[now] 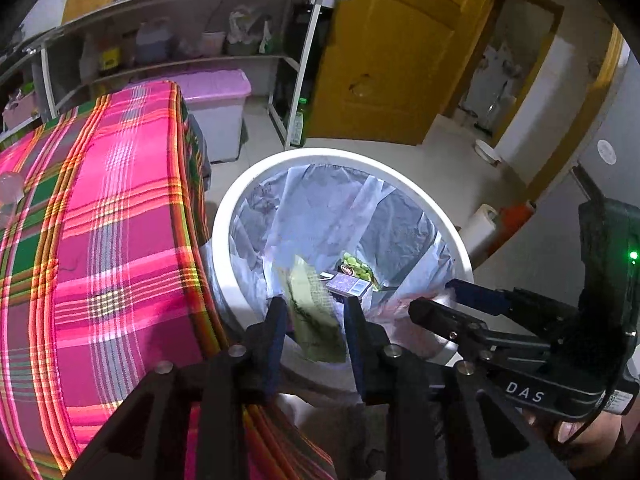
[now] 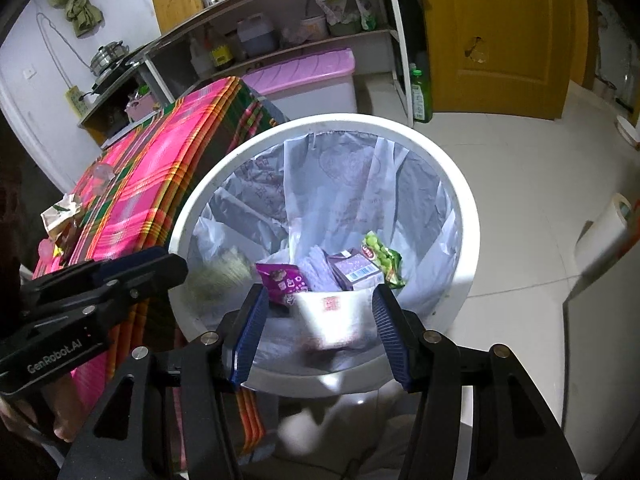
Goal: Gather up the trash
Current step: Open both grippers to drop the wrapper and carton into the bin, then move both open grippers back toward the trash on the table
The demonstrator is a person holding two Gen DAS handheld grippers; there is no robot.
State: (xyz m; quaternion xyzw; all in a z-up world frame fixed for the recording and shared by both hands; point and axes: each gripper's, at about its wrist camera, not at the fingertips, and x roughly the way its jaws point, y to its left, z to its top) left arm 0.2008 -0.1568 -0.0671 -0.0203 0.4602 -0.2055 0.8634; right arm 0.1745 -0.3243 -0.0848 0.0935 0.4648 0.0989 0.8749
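Observation:
A white round trash bin (image 1: 256, 176) (image 2: 472, 208) lined with a clear plastic bag stands beside the table. In it lie a green snack packet (image 2: 382, 256), a purple carton (image 2: 356, 270) and a magenta wrapper (image 2: 282, 282). My left gripper (image 1: 314, 304) is open over the bin's near rim, with a blurred green wrapper (image 1: 314, 316) between its fingers, seemingly falling. My right gripper (image 2: 320, 312) is open over the rim, with a blurred white packet (image 2: 332, 320) between its fingers, loose. The left gripper also shows in the right wrist view (image 2: 120, 276).
A table with a pink plaid cloth (image 1: 100, 240) (image 2: 148, 184) is left of the bin; a crumpled wrapper (image 2: 62, 216) lies on it. Behind are a shelf unit (image 1: 180, 40), a pink-lidded storage box (image 2: 312, 76), a green bottle (image 2: 421, 96) and a yellow door (image 2: 500, 36).

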